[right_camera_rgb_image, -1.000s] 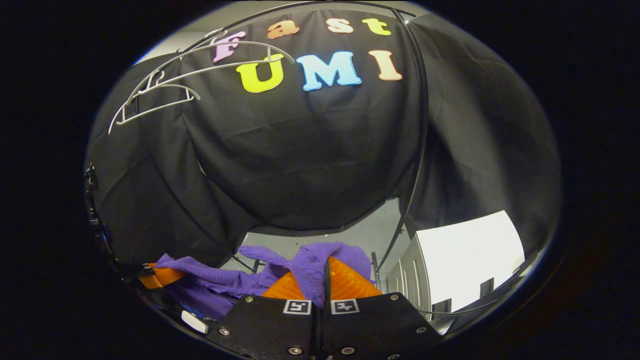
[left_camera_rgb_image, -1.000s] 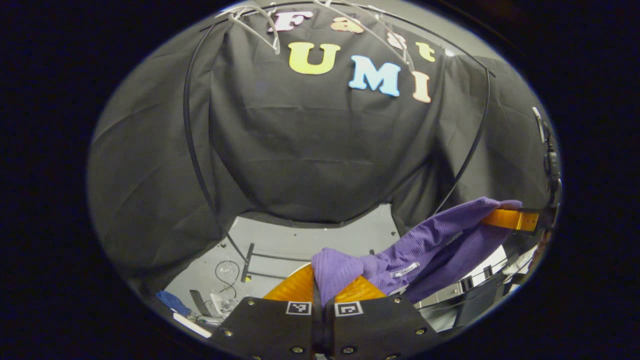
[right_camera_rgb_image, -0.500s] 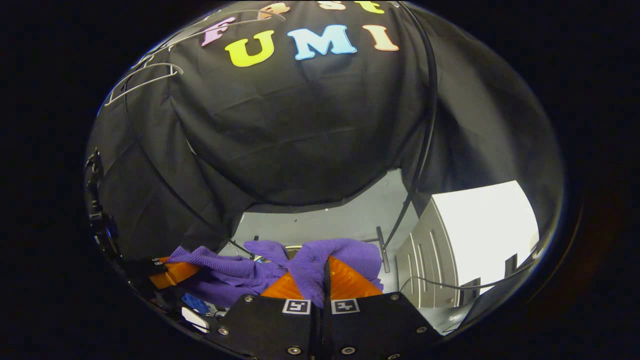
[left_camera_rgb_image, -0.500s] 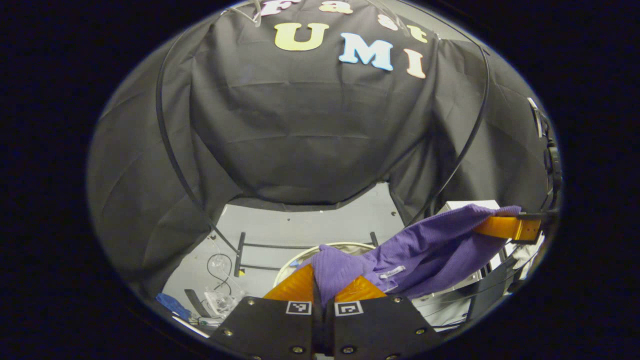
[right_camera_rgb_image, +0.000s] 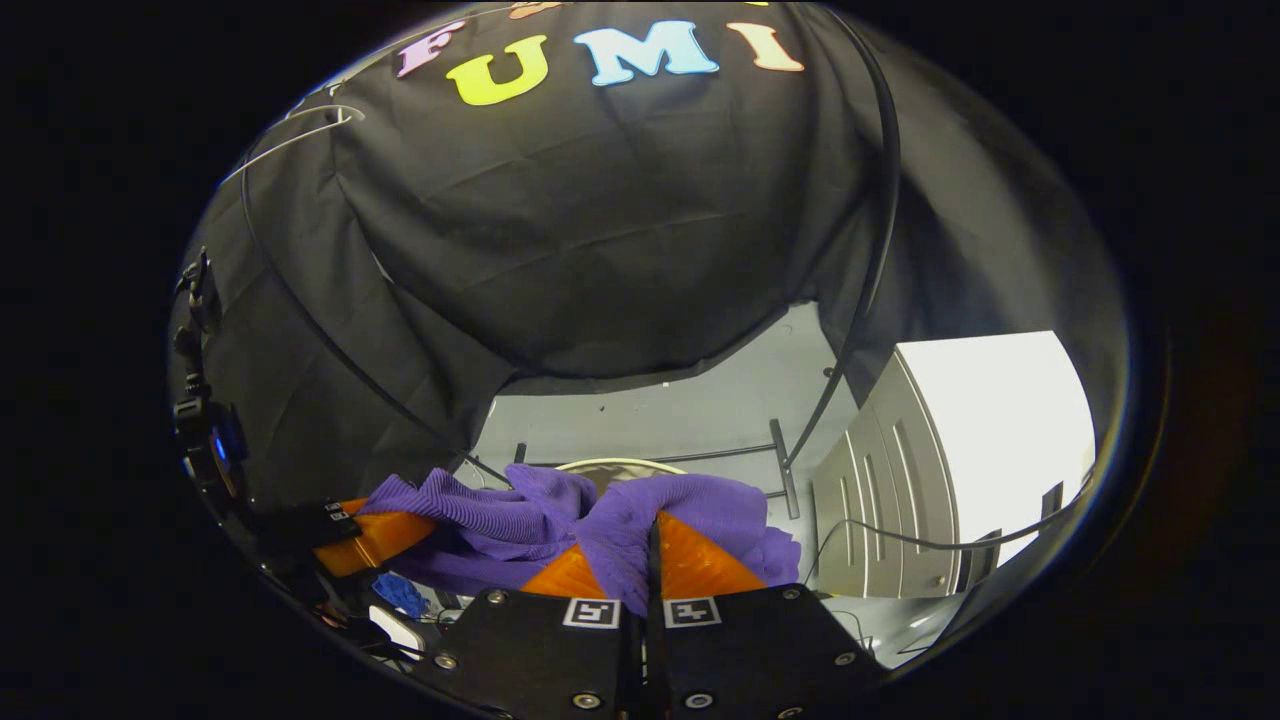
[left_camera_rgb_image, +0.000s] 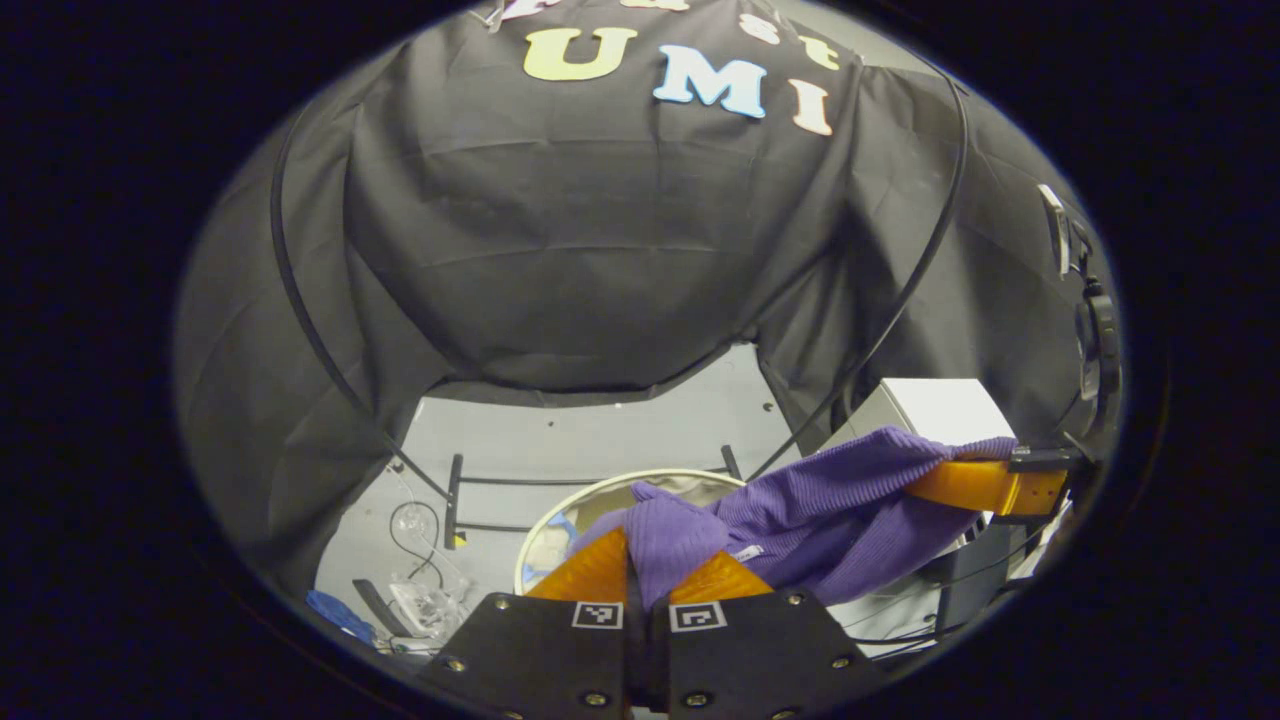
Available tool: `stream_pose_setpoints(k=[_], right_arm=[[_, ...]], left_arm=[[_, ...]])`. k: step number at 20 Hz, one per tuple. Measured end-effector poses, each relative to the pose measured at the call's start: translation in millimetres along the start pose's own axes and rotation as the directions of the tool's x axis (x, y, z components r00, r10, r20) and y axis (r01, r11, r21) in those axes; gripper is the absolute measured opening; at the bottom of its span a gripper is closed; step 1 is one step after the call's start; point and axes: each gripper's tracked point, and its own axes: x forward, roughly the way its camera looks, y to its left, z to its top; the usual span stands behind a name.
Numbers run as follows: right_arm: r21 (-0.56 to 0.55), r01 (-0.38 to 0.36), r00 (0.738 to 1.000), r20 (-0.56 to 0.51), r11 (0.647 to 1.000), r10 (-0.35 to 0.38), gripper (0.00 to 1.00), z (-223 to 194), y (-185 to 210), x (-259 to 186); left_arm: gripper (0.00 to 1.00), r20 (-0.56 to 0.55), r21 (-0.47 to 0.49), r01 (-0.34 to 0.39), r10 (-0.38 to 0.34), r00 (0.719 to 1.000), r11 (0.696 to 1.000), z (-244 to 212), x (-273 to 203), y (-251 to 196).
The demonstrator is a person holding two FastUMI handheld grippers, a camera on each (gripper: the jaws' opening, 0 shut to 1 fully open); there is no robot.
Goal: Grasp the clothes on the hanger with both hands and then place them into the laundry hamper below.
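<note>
Both grippers clamp the purple garment (left_camera_rgb_image: pixel 820 510): left gripper (left_camera_rgb_image: pixel 645 575) jaws closed tight on a bunched fold, right gripper (right_camera_rgb_image: pixel 650 560) same on its end. Cloth sags between them, above & partly over the laundry hamper (left_camera_rgb_image: pixel 600 490) rim. Risks: hamper sits off to one side of the span, so letting go now could drape fabric over the rim or drop it on the floor. Uneven release w/ one side first = swing-out. Loose hanging end might snag the black frame rods nearby.
</note>
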Motion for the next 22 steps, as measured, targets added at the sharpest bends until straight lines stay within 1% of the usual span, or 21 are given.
stream_pose_setpoints(k=[4, 6, 7, 10, 11, 12, 13, 14, 15, 17, 18, 19, 20, 22], right_arm=[[-0.002, -0.007, 1.0, -0.019, 1.0, 0.007, 0.03, -0.8, 4.0, 3.1], [0.0, -0.011, 0.999, -0.032, 1.0, 0.011, 0.04, -3.3, 6.5, 4.1], [0.0, -0.013, 0.999, -0.04, 1.0, 0.013, 0.05, -4.2, 7.0, 4.0], [0.016, -0.016, 0.997, -0.07, 1.0, 0.017, 0.08, -15.2, 8.9, 3.6], [0.026, -0.014, 0.997, -0.075, 1.0, 0.016, 0.05, -16.0, 9.1, 1.7], [0.036, -0.015, 0.997, -0.075, 0.999, 0.017, 0.07, -16.4, 10.0, -0.1], [0.045, -0.019, 0.997, -0.072, 0.999, 0.022, 0.22, -17.5, 10.2, -2.2], [0.054, -0.025, 0.997, -0.068, 0.998, 0.029, 0.26, -14.7, 12.1, -4.4], [0.059, -0.034, 0.997, -0.064, 0.998, 0.037, 0.41, -11.8, 14.1, -6.9], [0.057, -0.025, 0.998, -0.05, 0.998, 0.027, 0.64, -3.9, 12.5, -13.1], [0.053, -0.018, 0.999, -0.041, 0.998, 0.02, 0.75, 1.7, 10.9, -16.0], [0.049, -0.008, 1.0, -0.029, 0.999, 0.01, 0.92, 5.5, 8.9, -20.7], [0.046, 0.001, 1.0, -0.019, 0.999, 0.0, 0.95, 8.9, 6.4, -25.7], [0.044, 0.012, 1.0, 0.0, 0.999, -0.013, 0.96, 16.5, 0.9, -37.7]], left_arm=[[0.02, -0.009, 0.004, -0.005, 0.005, 1.0, 1.0, -0.7, 6.9, -0.5], [0.02, -0.017, -0.003, -0.031, 0.031, 0.999, 1.0, -1.2, 8.2, 3.2], [0.02, -0.022, -0.01, -0.044, 0.044, 0.999, 0.999, -2.5, 9.1, 4.7], [0.02, -0.045, -0.029, -0.047, 0.046, 0.998, 0.998, -5.9, 13.9, -1.1], [0.04, -0.05, -0.026, -0.047, 0.046, 0.998, 0.999, -7.3, 14.1, -2.0], [0.04, -0.059, -0.019, -0.054, 0.053, 0.997, 0.998, -10.1, 15.8, -2.4], [0.09, -0.062, -0.017, -0.06, 0.059, 0.996, 0.998, -11.7, 12.5, -1.0], [0.12, -0.066, -0.024, -0.056, 0.055, 0.996, 0.998, -11.4, 10.5, -2.2], [0.24, -0.061, -0.035, -0.051, 0.048, 0.997, 0.998, -13.0, 6.5, -3.3], [0.61, -0.045, -0.046, -0.05, 0.048, 0.998, 0.998, -8.0, -3.6, -2.7], [0.79, -0.04, -0.043, -0.064, 0.063, 0.997, 0.997, -5.8, -9.1, 1.8], [0.97, -0.035, -0.039, -0.087, 0.086, 0.996, 0.995, -4.3, -15.7, 8.8], [0.94, -0.03, -0.037, -0.102, 0.101, 0.994, 0.994, -0.7, -22.1, 13.7], [0.94, -0.013, -0.045, -0.116, 0.115, 0.993, 0.992, 8.6, -40.3, 18.2]])
